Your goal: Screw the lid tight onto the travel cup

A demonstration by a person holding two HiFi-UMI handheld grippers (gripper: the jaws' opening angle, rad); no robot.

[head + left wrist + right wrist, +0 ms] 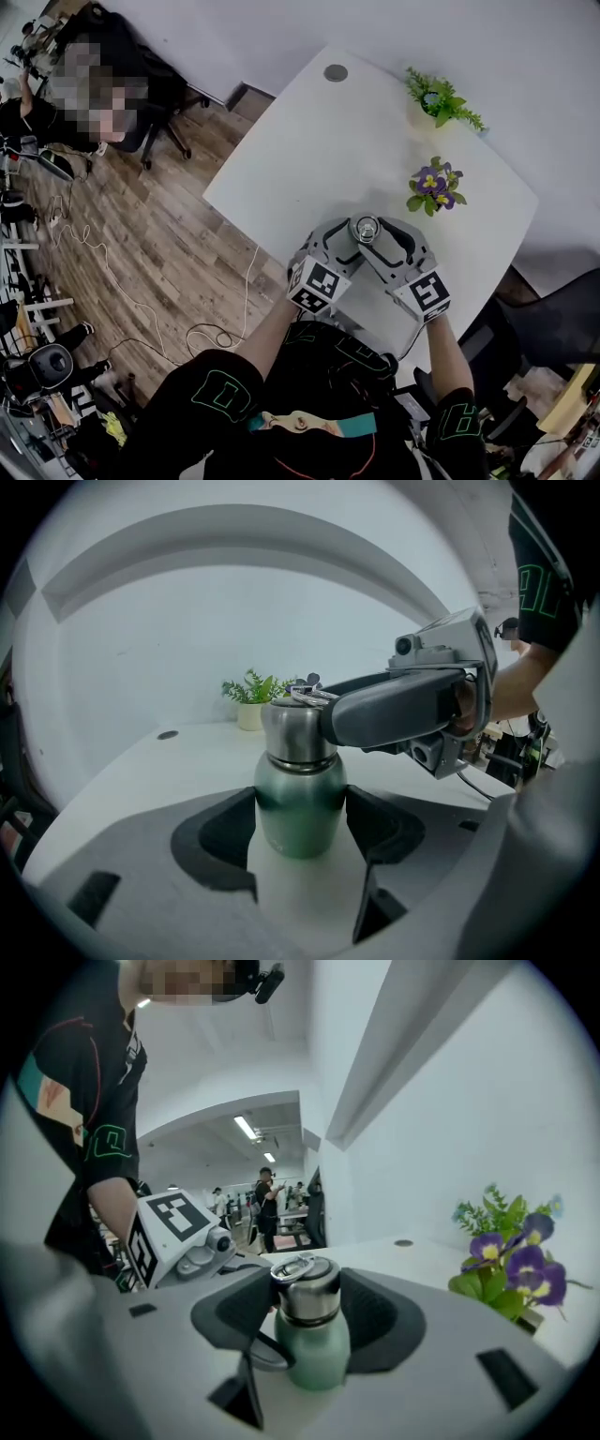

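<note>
A white table is filling the upper right of the head view. At its near edge, just below the frame's centre, a green travel cup is standing upright, its long axis running straight up and down. A steel lid is sitting on top of it.

The left gripper is reaching in from the lower left. Its own view shows its two dark pads pressing against opposite sides of the cup's green body, low down, clamping it in place.

The right gripper is reaching in from the lower right and sitting higher. Its view shows its pads closed around the steel lid, above the green body. The two tools are meeting at the cup, one stacked above the other, and neither is nearer.

Judging from this, the tightening turn will need to go around the cup's vertical axis while the lower grip is keeping the body from spinning.
</note>
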